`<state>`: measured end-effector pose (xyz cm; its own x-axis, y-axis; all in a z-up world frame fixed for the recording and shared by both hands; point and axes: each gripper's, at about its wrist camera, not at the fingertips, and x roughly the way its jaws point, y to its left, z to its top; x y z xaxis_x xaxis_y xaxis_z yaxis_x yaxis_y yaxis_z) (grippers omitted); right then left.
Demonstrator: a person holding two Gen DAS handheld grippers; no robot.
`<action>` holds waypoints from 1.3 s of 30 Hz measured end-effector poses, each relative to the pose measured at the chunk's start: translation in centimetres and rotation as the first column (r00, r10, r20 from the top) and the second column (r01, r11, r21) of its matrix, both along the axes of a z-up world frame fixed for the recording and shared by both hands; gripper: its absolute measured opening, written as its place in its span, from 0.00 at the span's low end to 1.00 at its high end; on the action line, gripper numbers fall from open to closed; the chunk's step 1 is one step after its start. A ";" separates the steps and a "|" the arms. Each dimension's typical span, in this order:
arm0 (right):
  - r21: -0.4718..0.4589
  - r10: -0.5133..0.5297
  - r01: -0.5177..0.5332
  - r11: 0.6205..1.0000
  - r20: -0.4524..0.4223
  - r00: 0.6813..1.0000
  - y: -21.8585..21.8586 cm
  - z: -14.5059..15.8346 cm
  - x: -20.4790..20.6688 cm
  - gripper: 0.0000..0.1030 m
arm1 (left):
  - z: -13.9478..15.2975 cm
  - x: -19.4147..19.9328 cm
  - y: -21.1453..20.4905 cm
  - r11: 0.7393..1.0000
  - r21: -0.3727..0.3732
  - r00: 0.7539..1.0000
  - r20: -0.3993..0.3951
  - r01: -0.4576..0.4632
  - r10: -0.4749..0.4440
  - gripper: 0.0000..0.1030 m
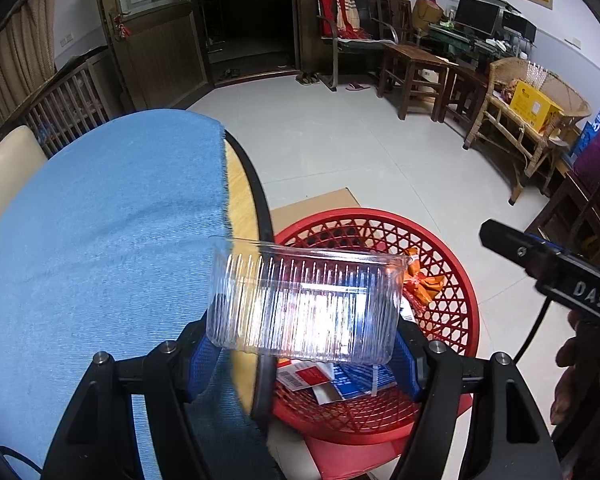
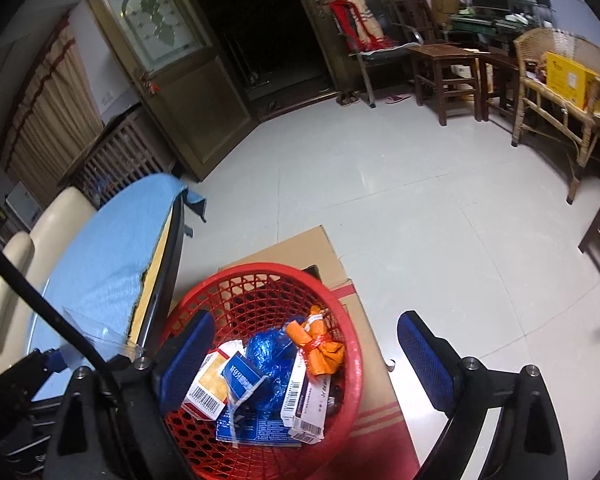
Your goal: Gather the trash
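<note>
My left gripper (image 1: 305,340) is shut on a clear ribbed plastic container (image 1: 304,300), blue pads pressing its two ends. The container hangs over the table's edge and the near rim of a red mesh basket (image 1: 380,216). In the right wrist view my right gripper (image 2: 304,332) stands wide open above the basket (image 2: 260,270), with nothing gripped. Inside lie an orange wrapper (image 2: 320,344), a blue plastic bag (image 2: 268,352) and several printed cartons (image 2: 208,388). The clear container (image 2: 96,332) shows at the lower left. A black part of the right gripper (image 1: 552,264) juts in at the right of the left wrist view.
The basket sits on a cardboard box (image 2: 300,248) beside a round table under a blue cloth (image 1: 100,220). A cream chair (image 1: 4,168) stands behind the table. Wooden stools (image 1: 416,68) and a wicker chair (image 1: 532,120) line the far wall across an open tiled floor (image 2: 420,200).
</note>
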<state>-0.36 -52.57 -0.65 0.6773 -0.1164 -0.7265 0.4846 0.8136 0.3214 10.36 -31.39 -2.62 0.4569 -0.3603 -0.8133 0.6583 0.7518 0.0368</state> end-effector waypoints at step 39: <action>-0.017 -0.050 0.052 0.998 0.111 0.993 -0.4 4.6 -4.4 0.92 | 0.1 -0.4 -2.3 0.999 0.012 0.999 -0.036 0.034 -0.033 0.83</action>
<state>-4.80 -52.96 3.98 0.7461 -0.1666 -0.6446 0.4881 0.7954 0.3593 9.92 -33.65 -2.47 0.4153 -0.3641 -0.8337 0.6841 0.7290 0.0224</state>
